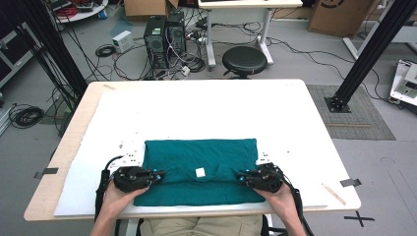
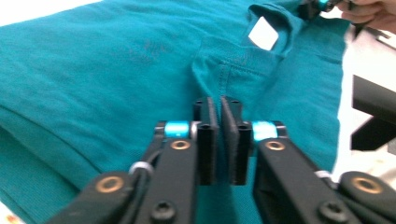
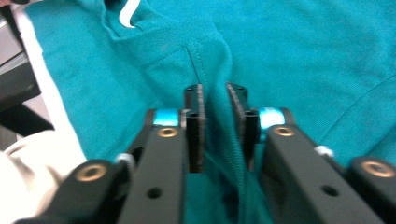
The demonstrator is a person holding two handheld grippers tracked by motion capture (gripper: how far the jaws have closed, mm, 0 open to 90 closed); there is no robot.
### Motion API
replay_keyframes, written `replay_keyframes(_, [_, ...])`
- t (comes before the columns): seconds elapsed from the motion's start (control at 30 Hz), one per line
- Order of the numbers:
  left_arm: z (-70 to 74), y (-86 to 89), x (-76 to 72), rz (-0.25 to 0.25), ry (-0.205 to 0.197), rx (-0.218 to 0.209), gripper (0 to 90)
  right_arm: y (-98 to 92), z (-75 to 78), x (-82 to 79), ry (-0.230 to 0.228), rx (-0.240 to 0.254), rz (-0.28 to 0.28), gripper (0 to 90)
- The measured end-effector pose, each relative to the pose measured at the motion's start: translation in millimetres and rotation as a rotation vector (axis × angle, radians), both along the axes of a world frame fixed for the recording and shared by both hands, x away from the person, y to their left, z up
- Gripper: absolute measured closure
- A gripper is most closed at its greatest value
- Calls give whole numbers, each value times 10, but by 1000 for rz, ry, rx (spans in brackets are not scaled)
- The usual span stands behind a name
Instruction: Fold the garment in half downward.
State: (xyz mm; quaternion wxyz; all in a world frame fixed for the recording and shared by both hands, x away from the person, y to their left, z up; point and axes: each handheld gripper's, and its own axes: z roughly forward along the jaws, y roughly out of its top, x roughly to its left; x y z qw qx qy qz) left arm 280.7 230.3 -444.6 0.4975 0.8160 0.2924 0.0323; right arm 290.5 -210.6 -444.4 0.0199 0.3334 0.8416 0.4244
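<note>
Left gripper (image 1: 158,175) jaws nearly closed, pinching fabric; right gripper (image 1: 242,178) jaws narrowly parted around fold; tips facing inward.

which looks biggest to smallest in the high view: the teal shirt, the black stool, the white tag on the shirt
1. teal shirt
2. black stool, though it stands farther from the camera, so its real size is unsure
3. white tag

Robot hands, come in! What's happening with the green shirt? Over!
Left gripper shut on teal shirt near the collar. Right gripper pinching a fold on the other side. Shirt folded flat on the white table. Nothing in the way. Over.
</note>
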Motion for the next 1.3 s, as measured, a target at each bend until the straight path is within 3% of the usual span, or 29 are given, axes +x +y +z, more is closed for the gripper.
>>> replay_keyframes(0.1, [-12, 32, -119, -23, 3, -9, 867, -50, 3, -105, 2, 8, 8, 817])
replay_keyframes(0.2, [-65, 50, -212, -39, 22, 18, 858, -101, -36, -208, 9, 1, 15, 809])
replay_keyframes(0.27, [-75, 63, -230, -34, 27, 18, 792, -132, -57, -241, 26, 4, 8, 738])
replay_keyframes(0.4, [7, 9, -209, -16, -20, -30, 656, -100, -9, -244, 13, 23, -9, 594])
replay_keyframes(0.53, [32, -138, -156, -35, -43, -16, 650, 90, 85, -200, -18, 43, 23, 557])
replay_keyframes(0.6, [26, -209, -124, -49, -51, 0, 696, 190, 96, -157, -24, 41, 34, 583])
replay_keyframes(0.77, [33, -213, -173, -101, -42, -9, 868, 304, 37, -128, -26, 9, 60, 818])
replay_keyframes(0.83, [46, -175, -230, -124, -39, -11, 874, 261, 26, -178, -37, 16, 67, 863])
replay_keyframes(1.0, [27, -111, -377, -171, -17, -16, 830, 97, 48, -364, -17, 37, 70, 863])
replay_keyframes(1.1, [77, -71, -405, -145, -43, -53, 745, 14, 99, -436, -29, 90, 65, 807])
replay_keyframes(1.2, [105, -98, -367, -52, -96, -71, 673, 39, 158, -420, -58, 101, 16, 712])
replay_keyframes(1.3, [88, -181, -314, 44, -131, 22, 617, 180, 144, -350, -86, 50, -28, 625])
